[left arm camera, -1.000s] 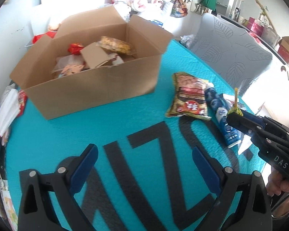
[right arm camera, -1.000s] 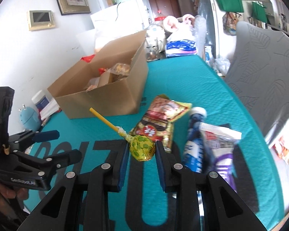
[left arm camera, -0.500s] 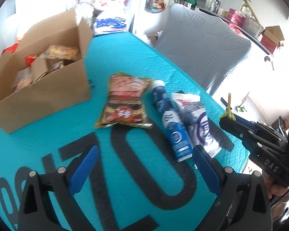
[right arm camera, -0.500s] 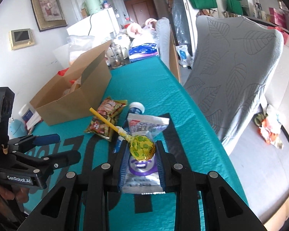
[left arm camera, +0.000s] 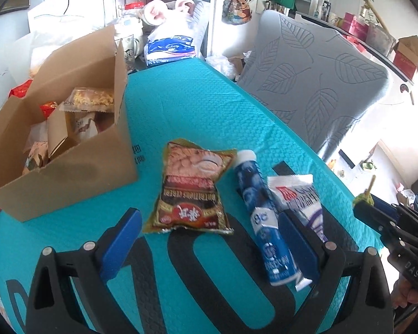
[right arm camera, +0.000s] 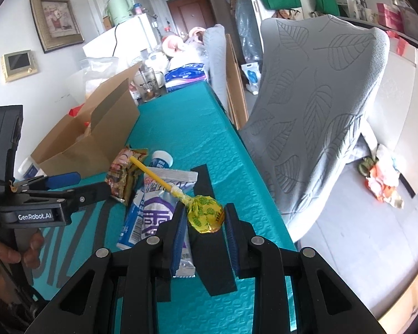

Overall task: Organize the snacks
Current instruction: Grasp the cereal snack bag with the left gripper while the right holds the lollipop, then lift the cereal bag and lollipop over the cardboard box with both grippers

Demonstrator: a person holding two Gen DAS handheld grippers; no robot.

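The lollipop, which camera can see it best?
The right wrist view shows the lollipop best: its yellow wrapper with green print sits clamped between the right gripper pads, stick pointing away up-left. The left wrist view shows only a small greenish bit and the stick tip at its right edge.

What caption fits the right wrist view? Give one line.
Right gripper clamps a yellow lollipop above snack packets on a teal table.
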